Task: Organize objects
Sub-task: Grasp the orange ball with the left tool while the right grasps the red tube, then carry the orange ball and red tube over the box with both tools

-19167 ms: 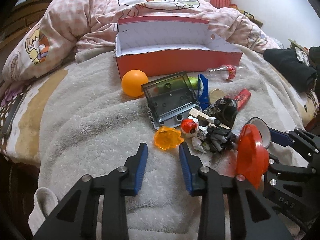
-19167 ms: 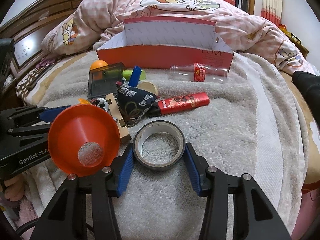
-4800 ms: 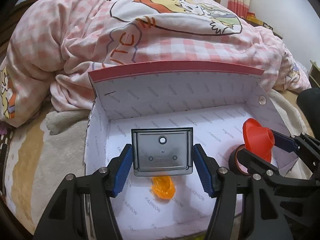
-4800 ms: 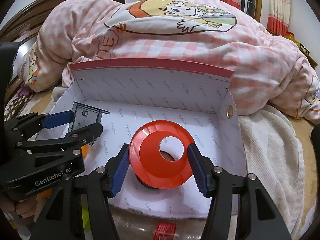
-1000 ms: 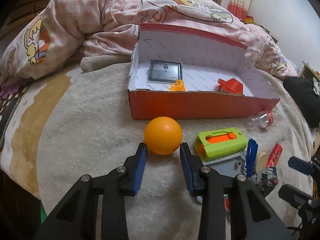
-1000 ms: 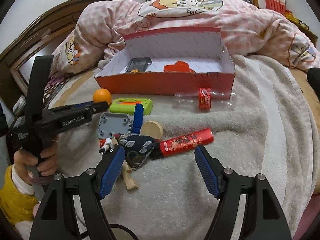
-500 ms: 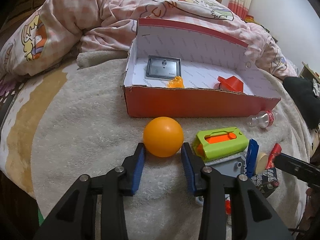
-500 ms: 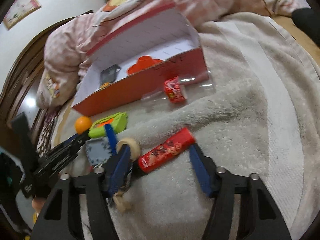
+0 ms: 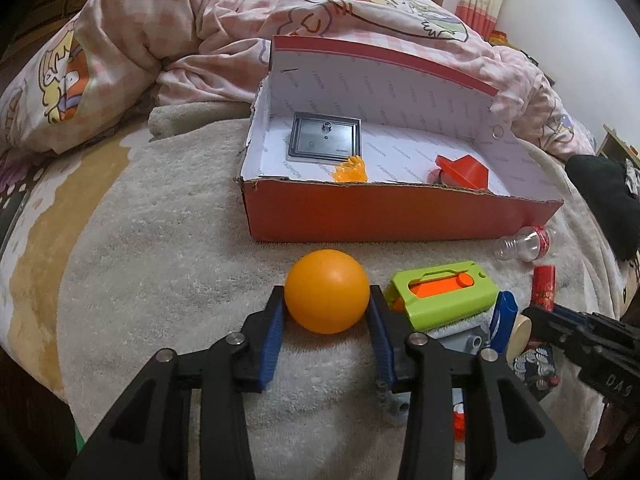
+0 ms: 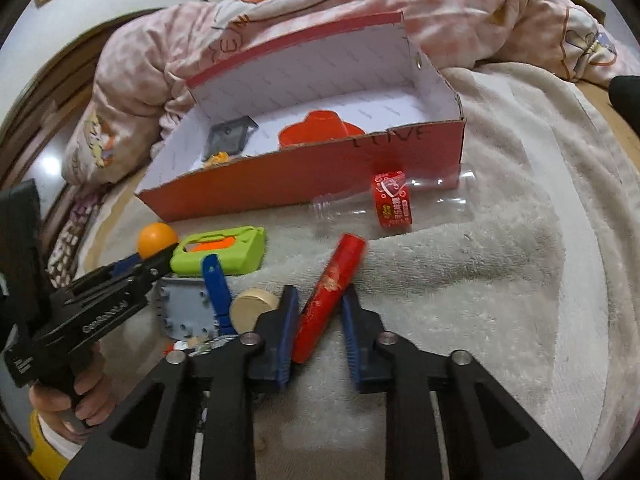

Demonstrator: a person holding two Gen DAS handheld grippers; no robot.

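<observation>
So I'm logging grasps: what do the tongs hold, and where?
Left tongs clamp the orange ball across its sides. Right tongs are closing around the red tube's lower half.

— What's in my box (image 9: 400,216)?
— Plate (image 9: 325,141) at left, funnel (image 9: 460,168) at right. Before the box I see the ball (image 9: 327,297); right of it the case (image 9: 442,294), then the bottle (image 9: 524,242).

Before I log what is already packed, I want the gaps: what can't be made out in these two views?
- Under the red funnel in the red box: hidden in both views by the funnel and the front wall.
- Toys behind the right gripper, left wrist view: covered by it.
- Red tube: print blurred, right wrist view; jaws closing around it.
- Orange ball: partly hidden by the left gripper, right wrist view.
</observation>
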